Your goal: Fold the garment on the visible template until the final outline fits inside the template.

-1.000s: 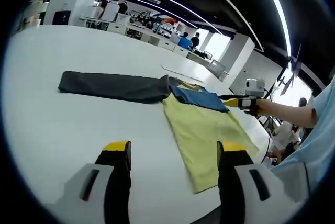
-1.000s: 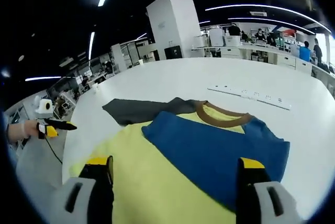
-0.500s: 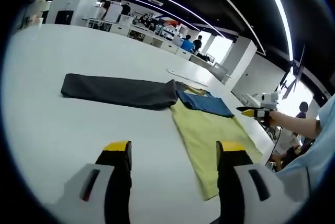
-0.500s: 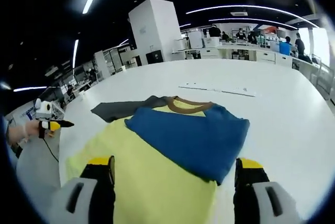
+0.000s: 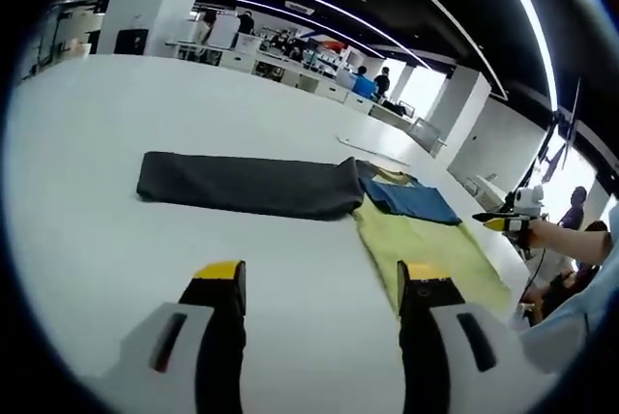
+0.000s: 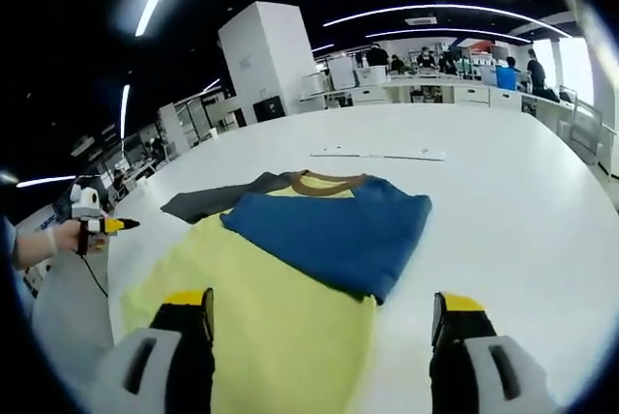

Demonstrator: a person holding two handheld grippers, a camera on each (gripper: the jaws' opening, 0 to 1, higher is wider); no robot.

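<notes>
— On the white table (image 5: 87,240), closest to the left gripper view, what do you see?

— The left gripper (image 5: 319,283) itself, jaws spread wide and holding nothing, over bare tabletop. Past it lies a long dark grey folded cloth (image 5: 247,185), flat, stretching across the view. Its right end touches the shirt (image 5: 426,240), and may lap over the collar a little; the view is too small there to be sure.

— And the shirt?

— Yellow, with a brown collar (image 6: 327,182) and a blue part (image 6: 329,225) folded over the top of the yellow body. In the right gripper view it lies just ahead of the right gripper (image 6: 324,312), whose jaws are also wide apart and empty, the left jaw over the yellow hem area, the right over bare table.

— Farther out?

— A thin white strip (image 6: 377,154) lies on the table beyond the collar, apart from the shirt. At the table's far edge, desks and people stand in the open office.

— Do the grippers show up in each other's views?

— Yes. The right gripper, in a hand (image 5: 546,233), appears at the right of the left view; the left gripper, also held in a hand (image 6: 53,238), at the left of the right view.
</notes>
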